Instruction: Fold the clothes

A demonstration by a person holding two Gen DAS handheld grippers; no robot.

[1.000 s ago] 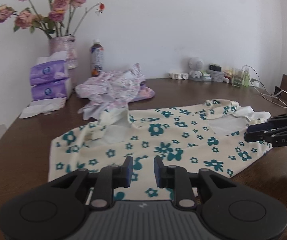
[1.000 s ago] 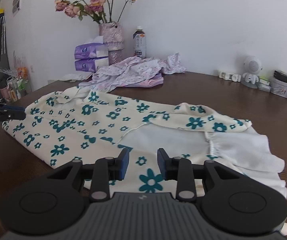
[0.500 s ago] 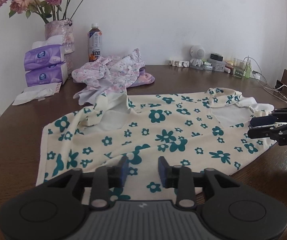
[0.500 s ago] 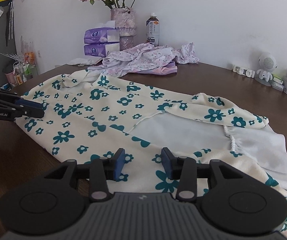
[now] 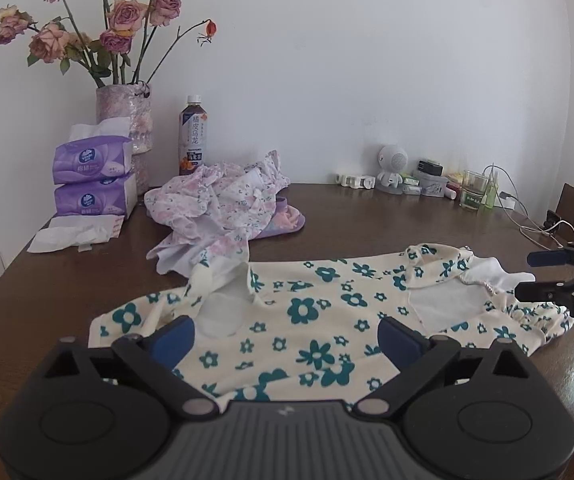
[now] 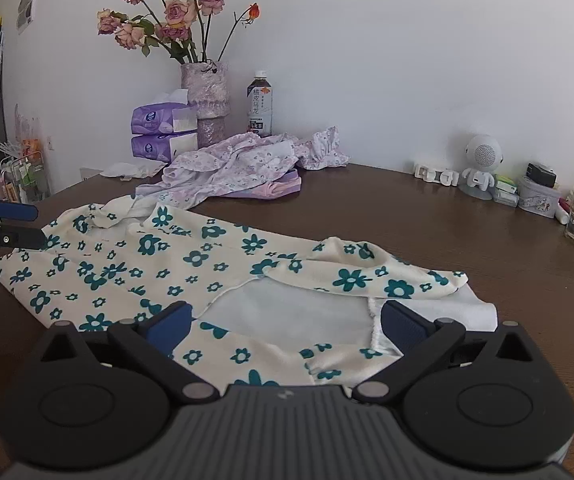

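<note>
Brown table carries everything; the cream garment with teal flowers lies spread flat across its near half, filling the lower centre of both wrist views, with one fold already laid so the white inside shows. A crumpled pink floral garment sits behind it at about 11 o'clock, well apart from the working edge; tissue packs and vase stand farther back at 10 o'clock. Left gripper is released, jaws opening wide, fabric lying under them but not pinched. Right gripper likewise released and opening, hovering over the garment's white panel, nothing pressed between the pads. Judgement: the fold has just been set down. To do the next one well, take the near hem at two matched points, lift both sides evenly, carry toward 12 o'clock, and keep the laid sleeve from dragging.
</note>
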